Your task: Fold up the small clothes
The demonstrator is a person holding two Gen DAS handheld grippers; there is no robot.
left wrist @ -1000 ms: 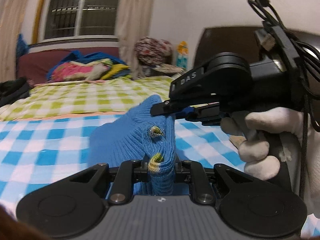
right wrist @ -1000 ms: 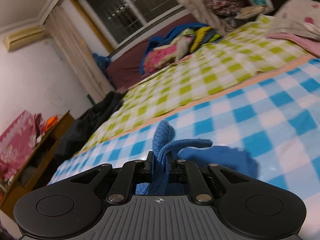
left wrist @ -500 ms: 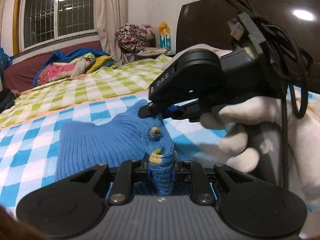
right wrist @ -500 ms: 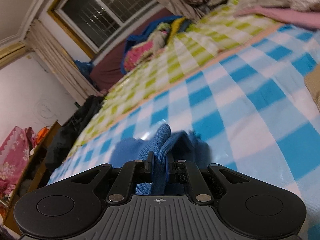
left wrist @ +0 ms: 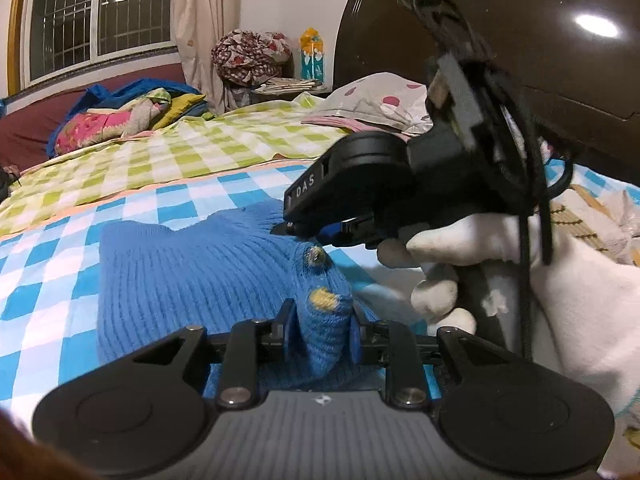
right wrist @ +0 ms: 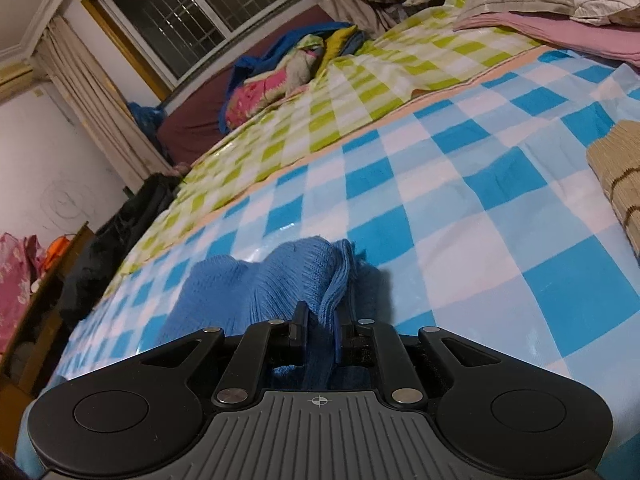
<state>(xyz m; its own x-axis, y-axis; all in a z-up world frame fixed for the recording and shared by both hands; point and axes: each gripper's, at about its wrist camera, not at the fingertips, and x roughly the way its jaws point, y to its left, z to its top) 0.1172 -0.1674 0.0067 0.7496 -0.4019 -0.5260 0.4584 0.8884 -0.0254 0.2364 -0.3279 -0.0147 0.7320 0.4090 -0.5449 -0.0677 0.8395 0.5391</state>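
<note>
Left wrist view: the left gripper [left wrist: 320,322] has its fingers pinching a bunched fold of the blue knit garment [left wrist: 192,276], which spreads toward 10 o'clock over the blue checked bedsheet [left wrist: 48,276]. At 2 o'clock the right gripper [left wrist: 294,229], held in a white-gloved hand [left wrist: 480,264], bites the garment's far edge; only this view shows it from outside, along with the dark headboard [left wrist: 520,52].

Right wrist view: the right gripper [right wrist: 320,330] pinches a ridge of the blue knit garment [right wrist: 256,280]. Only here appears a tan striped knit [right wrist: 620,188] at 3 o'clock.
</note>
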